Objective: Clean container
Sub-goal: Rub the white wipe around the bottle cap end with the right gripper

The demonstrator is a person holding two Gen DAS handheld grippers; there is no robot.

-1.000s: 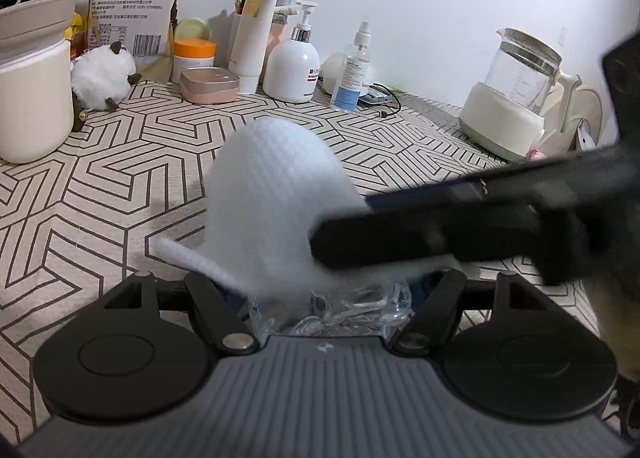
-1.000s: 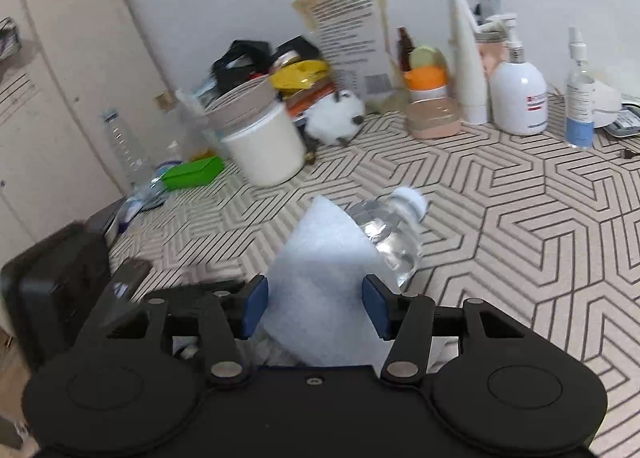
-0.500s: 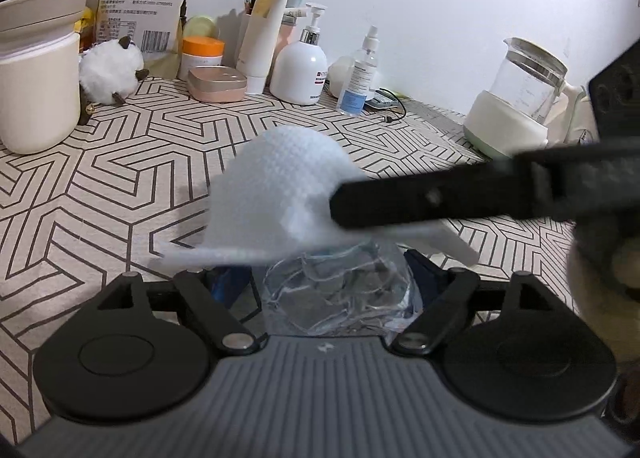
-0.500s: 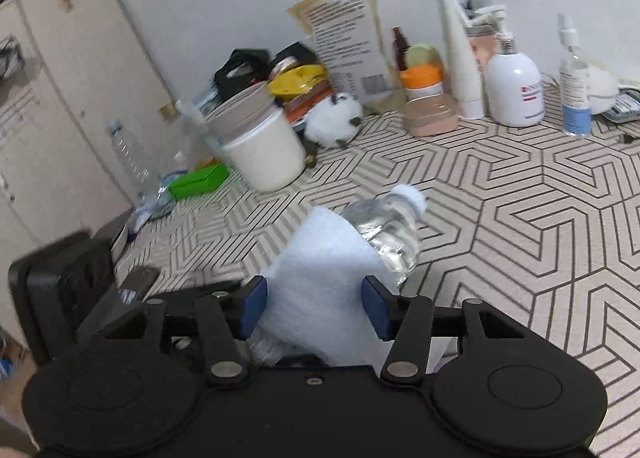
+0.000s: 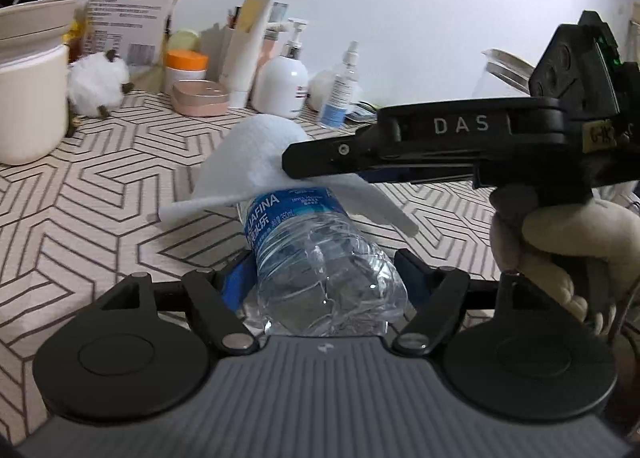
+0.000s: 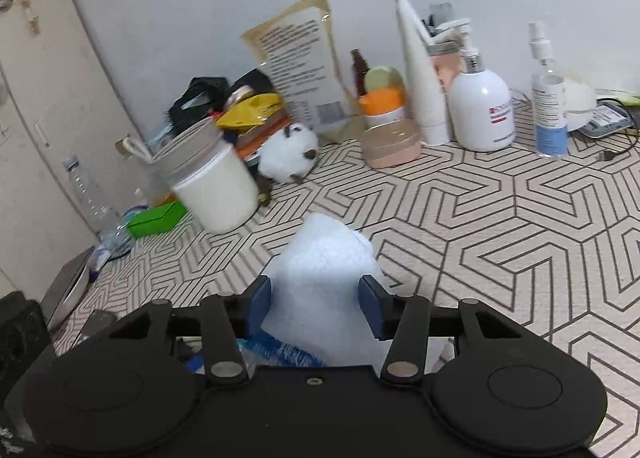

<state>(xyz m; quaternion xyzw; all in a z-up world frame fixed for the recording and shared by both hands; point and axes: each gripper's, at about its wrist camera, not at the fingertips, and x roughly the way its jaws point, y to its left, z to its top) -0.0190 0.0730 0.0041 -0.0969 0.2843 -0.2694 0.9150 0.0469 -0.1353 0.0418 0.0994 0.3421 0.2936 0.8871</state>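
Left wrist view: the left gripper (image 5: 322, 278) has its fingers closed on the base of a clear water bottle (image 5: 316, 262).
Bottle position: held above the desk (image 5: 100, 185), well in from the back edge.
Long axis: runs forward along the left fingers, neck end away and hidden under the wipe.
Right gripper (image 6: 316, 304): fingers pinch a white wipe (image 5: 256, 161) draped over the bottle's far half.
Key relation: the right gripper crosses the bottle's axis from the right, nearer the neck.
Judgement: wiping along the bottle likely comes next.
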